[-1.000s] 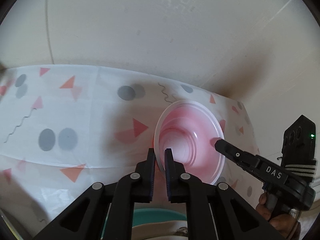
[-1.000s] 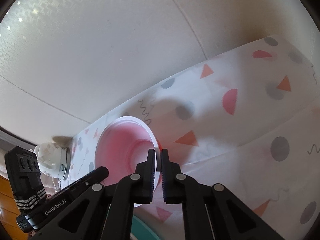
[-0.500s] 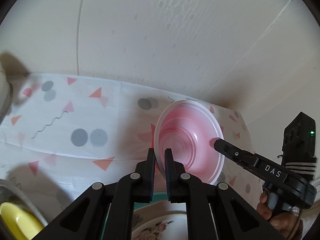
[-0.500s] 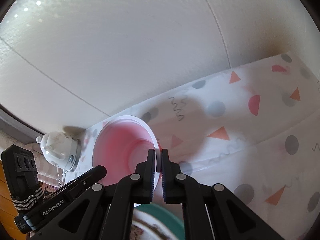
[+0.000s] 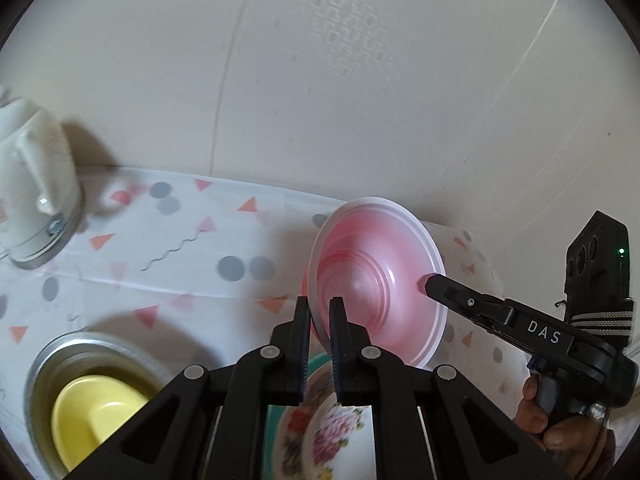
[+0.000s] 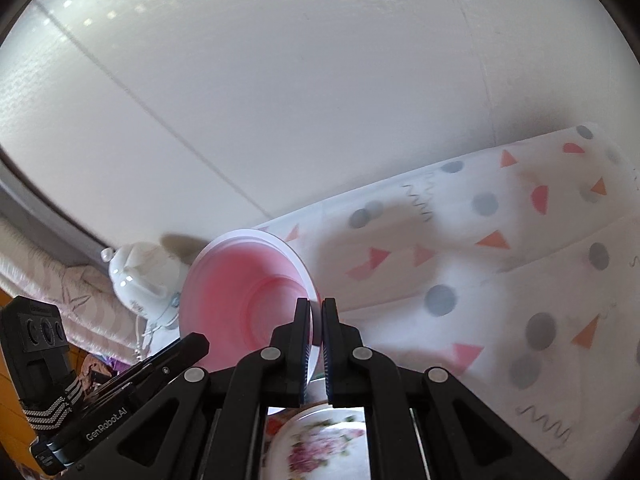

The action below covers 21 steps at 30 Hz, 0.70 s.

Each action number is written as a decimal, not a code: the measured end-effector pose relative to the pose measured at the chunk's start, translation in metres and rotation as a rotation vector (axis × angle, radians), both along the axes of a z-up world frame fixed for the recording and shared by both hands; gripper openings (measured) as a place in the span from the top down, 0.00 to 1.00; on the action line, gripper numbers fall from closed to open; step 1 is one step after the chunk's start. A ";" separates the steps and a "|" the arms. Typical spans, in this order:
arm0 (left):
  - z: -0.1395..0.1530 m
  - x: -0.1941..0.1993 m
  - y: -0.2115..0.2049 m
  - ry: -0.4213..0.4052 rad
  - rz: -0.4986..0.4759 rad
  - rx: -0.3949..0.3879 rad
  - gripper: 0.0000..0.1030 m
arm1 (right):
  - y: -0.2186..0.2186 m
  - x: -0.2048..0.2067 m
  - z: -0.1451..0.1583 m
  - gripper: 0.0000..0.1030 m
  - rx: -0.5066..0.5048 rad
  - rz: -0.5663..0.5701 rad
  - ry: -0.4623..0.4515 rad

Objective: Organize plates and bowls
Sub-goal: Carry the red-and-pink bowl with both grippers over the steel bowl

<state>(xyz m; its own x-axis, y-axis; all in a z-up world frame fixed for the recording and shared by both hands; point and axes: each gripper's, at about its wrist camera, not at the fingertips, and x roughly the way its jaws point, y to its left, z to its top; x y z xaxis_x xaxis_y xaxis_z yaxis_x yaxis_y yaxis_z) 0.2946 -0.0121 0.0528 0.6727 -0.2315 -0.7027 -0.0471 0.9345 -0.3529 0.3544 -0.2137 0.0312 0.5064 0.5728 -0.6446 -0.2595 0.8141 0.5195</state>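
From the left wrist view, our left gripper [image 5: 320, 320] has its jaws clamped narrow on the near rim of the pink plate [image 5: 376, 284], which stands tilted nearly on edge, lifted clear of the counter [image 5: 180, 264] with its patterned cloth. Across the plate, the right gripper [image 5: 430, 282] pinches the opposite rim, a hand [image 5: 560, 424] gripping its handle. Below the plate sits a floral plate [image 5: 336, 432] on something teal, and to the left a yellow bowl [image 5: 96, 412] nests inside a metal bowl [image 5: 44, 364]. A white kettle [image 5: 36, 196] stands at the back left, well apart from the plate.

From the right wrist view, our right gripper [image 6: 316, 320] is likewise closed tight on the pink plate's [image 6: 244, 284] rim, with the left gripper [image 6: 200, 344] reaching in from the lower left. The floral plate [image 6: 316, 444] shows just beneath our jaws, and the kettle [image 6: 140, 276] sits behind the pink plate; how close the two are we cannot tell, since the fisheye flattens that depth.

What worries us: both holds are thin pinches on a smooth, steeply tilted rim. If our two hands drift apart or twist against each other, the plate could slip out of one pinch and drop onto the floral plate below. Swinging it toward the kettle side could also clip the kettle.
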 end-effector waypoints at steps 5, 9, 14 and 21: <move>0.003 -0.030 0.019 -0.021 0.017 0.030 0.91 | 0.024 -0.020 -0.002 0.94 -0.002 0.030 -0.001; 0.001 -0.053 0.036 -0.026 0.030 0.051 0.91 | 0.042 -0.036 -0.004 0.94 0.001 0.048 0.007; -0.001 -0.077 0.057 -0.029 0.045 0.047 0.91 | 0.064 -0.058 -0.006 0.94 0.003 0.067 0.010; -0.006 -0.106 0.086 -0.026 0.049 0.033 0.91 | 0.088 -0.088 -0.007 0.94 0.003 0.085 0.012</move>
